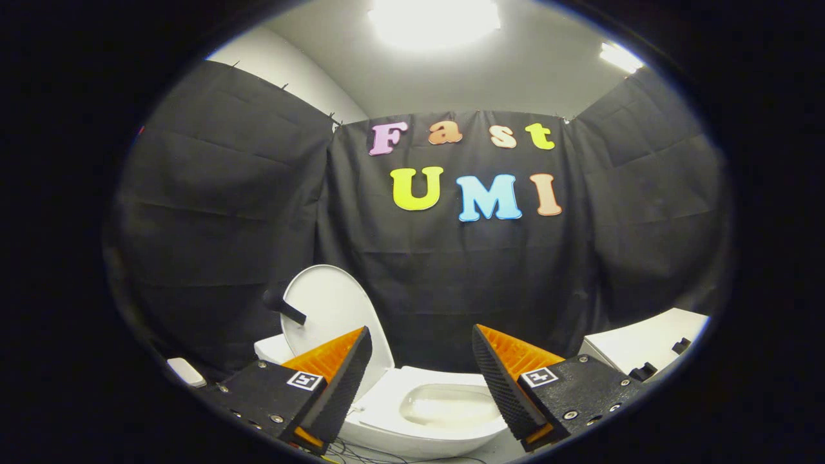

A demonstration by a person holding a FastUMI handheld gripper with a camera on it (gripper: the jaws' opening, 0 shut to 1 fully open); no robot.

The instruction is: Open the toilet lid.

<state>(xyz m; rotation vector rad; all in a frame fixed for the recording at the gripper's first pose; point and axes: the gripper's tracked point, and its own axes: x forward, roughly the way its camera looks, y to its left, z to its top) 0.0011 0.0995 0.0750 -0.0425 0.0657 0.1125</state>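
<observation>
A white toilet (412, 425) stands low ahead, between and just beyond my fingers. Its oval lid (329, 309) stands raised, nearly upright, leaning back behind my left finger. A short dark handle (283, 308) sticks out from the lid's left side. The seat is down and the bowl (448, 405) lies uncovered. My gripper (422, 367) is open, with a wide gap between the fingers and nothing held. The fingers sit above the toilet's front and touch no part of it.
Black cloth walls (451, 283) close the booth behind and on both sides of the toilet. A white cabinet or counter (644, 345) with small dark parts on it stands to the right. A small white object (187, 372) lies low on the left. Thin cables (361, 454) run on the floor.
</observation>
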